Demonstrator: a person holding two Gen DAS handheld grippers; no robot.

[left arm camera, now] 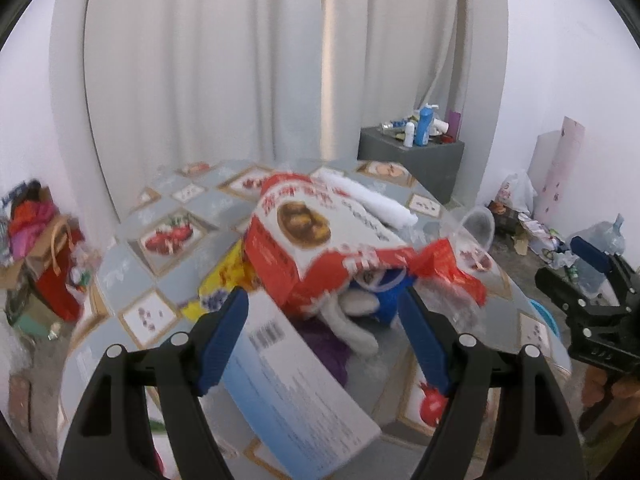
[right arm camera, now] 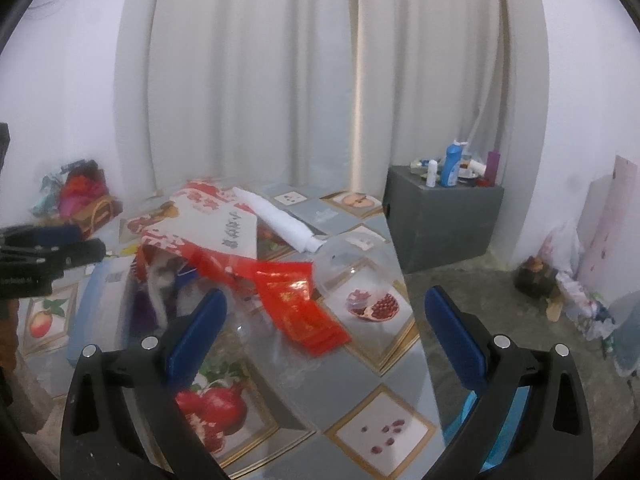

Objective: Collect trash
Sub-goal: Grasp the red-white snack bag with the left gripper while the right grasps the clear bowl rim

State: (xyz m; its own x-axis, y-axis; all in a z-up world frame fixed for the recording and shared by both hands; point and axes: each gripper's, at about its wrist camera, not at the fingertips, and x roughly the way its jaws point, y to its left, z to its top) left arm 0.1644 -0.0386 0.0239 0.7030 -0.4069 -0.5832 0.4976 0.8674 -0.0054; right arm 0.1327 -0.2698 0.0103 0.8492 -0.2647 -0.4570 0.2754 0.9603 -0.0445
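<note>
From the left wrist view, the left gripper (left arm camera: 324,320) tilts down over the table (left arm camera: 132,276), its blue fingers (left arm camera: 224,336) spread wide and released, gripping nothing. Between and under them lies a pale blue-and-white box (left arm camera: 296,392), its long axis running from near the left finger toward the lower right; its near end is cut off by the frame edge. Beyond it a red-and-white carton (left arm camera: 316,248) lies on its side on the heap in the middle of the table, open mouth facing the camera and torn flaps hanging. Inside the mouth something white and something blue show, too blurred to name; a purple thing (left arm camera: 324,344) below may be cloth. A white roll (left arm camera: 368,200) lies behind the carton, and a clear plastic cup (left arm camera: 476,228) lies tipped to its right. The right gripper (left arm camera: 592,280) enters at the right edge, side-on, so its opening cannot be judged here.

From the right wrist view, the right gripper (right arm camera: 324,328) also slants down, fingers (right arm camera: 196,332) parted and empty, one over the table, the other past its edge above the floor. The carton (right arm camera: 216,224) lies ahead-left, its length running toward the far left. Red foil packets (right arm camera: 304,308) lie flat just before the fingers, beside the tipped cup (right arm camera: 352,264). The left gripper (right arm camera: 44,256) is blurred at the left edge.
</note>
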